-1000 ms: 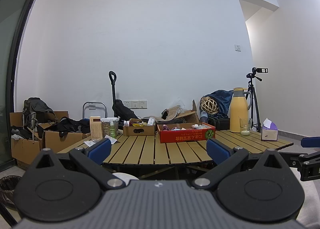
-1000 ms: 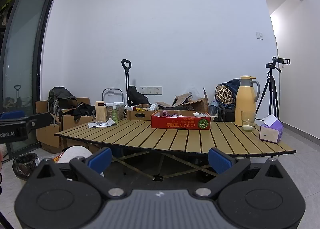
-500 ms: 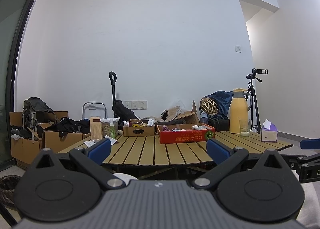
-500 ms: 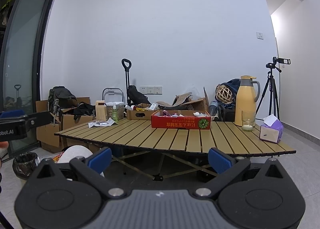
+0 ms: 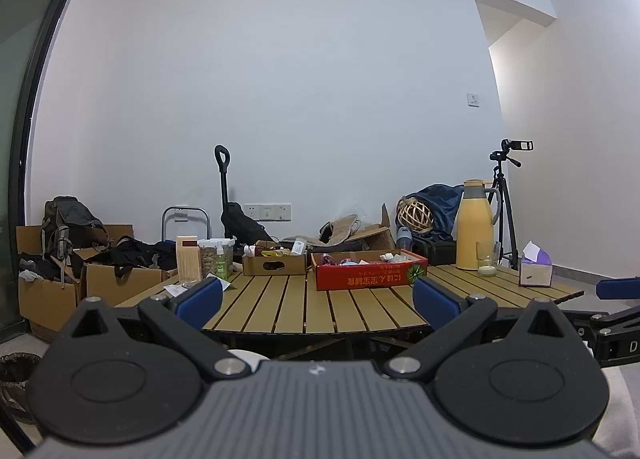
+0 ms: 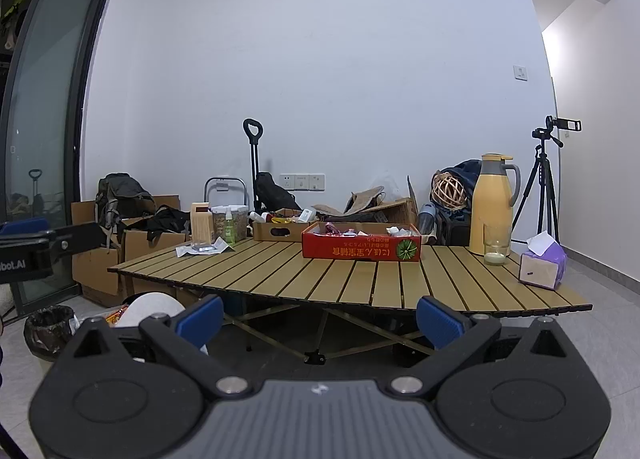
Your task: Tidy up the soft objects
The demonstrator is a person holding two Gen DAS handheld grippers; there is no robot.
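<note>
A white-walled room holds a low slatted wooden table [image 6: 360, 279], with cardboard boxes and a dark backpack [image 6: 120, 195] piled on the floor at about nine o'clock from it. On the table, a red cardboard box [image 6: 360, 249] sits near the middle toward twelve o'clock, filled with small soft items too jumbled to tell apart; a smaller brown cardboard tray [image 6: 280, 231] stands just beside it at ten o'clock. At two o'clock a yellow thermos jug [image 6: 494, 203] stands upright with a glass [image 6: 496, 249] touching or just in front of it, and a purple tissue box [image 6: 542, 267] rests near the table's three o'clock edge. A wooden block [image 6: 201, 221] and a clear container with a green bottle [image 6: 229, 225] stand at the ten o'clock corner, near some papers. A camera tripod [image 6: 546, 187] stands by the wall at three o'clock. Both tools hang short of the table's near edge, well apart from the red box. The left gripper [image 5: 318, 299] has its blue pads [image 5: 200, 297] spread wide with nothing between them. The right gripper [image 6: 320, 317] is likewise spread wide and empty. Each gripper shows at the edge of the other's view.
</note>
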